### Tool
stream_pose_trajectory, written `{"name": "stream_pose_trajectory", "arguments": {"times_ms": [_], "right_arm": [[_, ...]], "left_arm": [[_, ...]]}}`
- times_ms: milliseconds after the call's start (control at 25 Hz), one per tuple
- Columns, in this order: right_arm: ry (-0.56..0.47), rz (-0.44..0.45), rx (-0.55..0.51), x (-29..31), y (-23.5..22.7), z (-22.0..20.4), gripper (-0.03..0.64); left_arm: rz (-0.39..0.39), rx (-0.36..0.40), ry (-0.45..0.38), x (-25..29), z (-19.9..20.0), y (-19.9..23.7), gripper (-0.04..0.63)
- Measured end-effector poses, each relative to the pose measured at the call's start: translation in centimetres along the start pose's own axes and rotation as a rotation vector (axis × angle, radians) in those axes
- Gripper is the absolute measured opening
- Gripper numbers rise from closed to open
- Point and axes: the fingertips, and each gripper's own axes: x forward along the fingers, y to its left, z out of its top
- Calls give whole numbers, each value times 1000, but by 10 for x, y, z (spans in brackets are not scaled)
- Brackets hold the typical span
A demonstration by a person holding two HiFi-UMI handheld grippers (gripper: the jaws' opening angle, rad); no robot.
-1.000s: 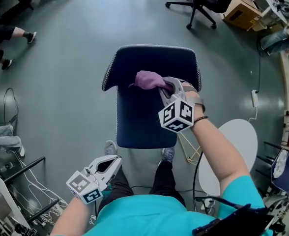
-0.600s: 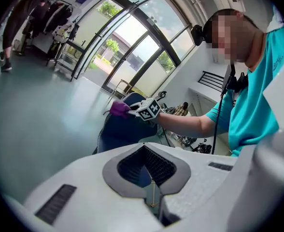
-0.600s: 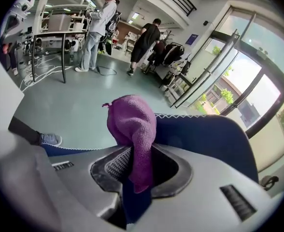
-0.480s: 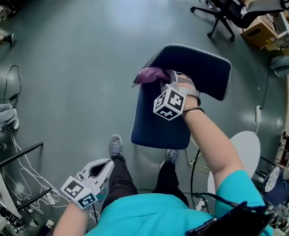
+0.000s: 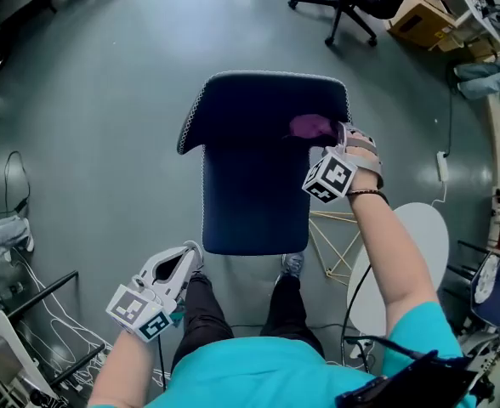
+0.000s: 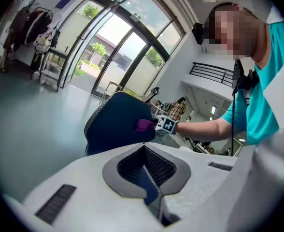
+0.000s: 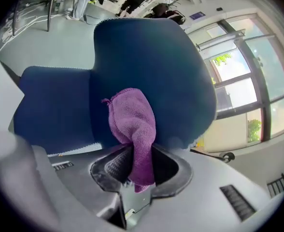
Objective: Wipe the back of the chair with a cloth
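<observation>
Pinching a purple cloth [image 7: 132, 124] between its jaws, the right gripper [image 7: 134, 170] held the bunched fabric against the dark blue chair [image 5: 258, 109], on the seat-facing side of the back and toward its right edge in the head view. The cloth stuck out ahead of the jaw tips. Its lower end was tucked between the pads and its rounded top touched the back. The left gripper [image 5: 175, 269] hung low beside the person's legs, well apart from the chair, its jaws drawn almost together with nothing between them.
</observation>
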Motion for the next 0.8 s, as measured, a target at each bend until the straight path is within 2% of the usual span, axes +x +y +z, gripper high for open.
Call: {"name": "stream_pose_trajectory", "arguments": {"times_ms": [200,400,520,680,800], "right_arm": [[-12,-33,32,-17,-15,-55,89],[-59,-21,90,-27,-19,-68,90],[-172,34,128,-40,-8,-28,91],[-341,124,136,-54,25,77,91],[-416,172,104,-59,50,158,90]], "left_arm": [[29,155,-14,91,34,4,-5],[59,198,-37,143,49,6,-5],[56,186,-65,146,50,9,-5],[60,160,-75,126,43,30,-5],[62,161,-81,102,39,50,-5]]}}
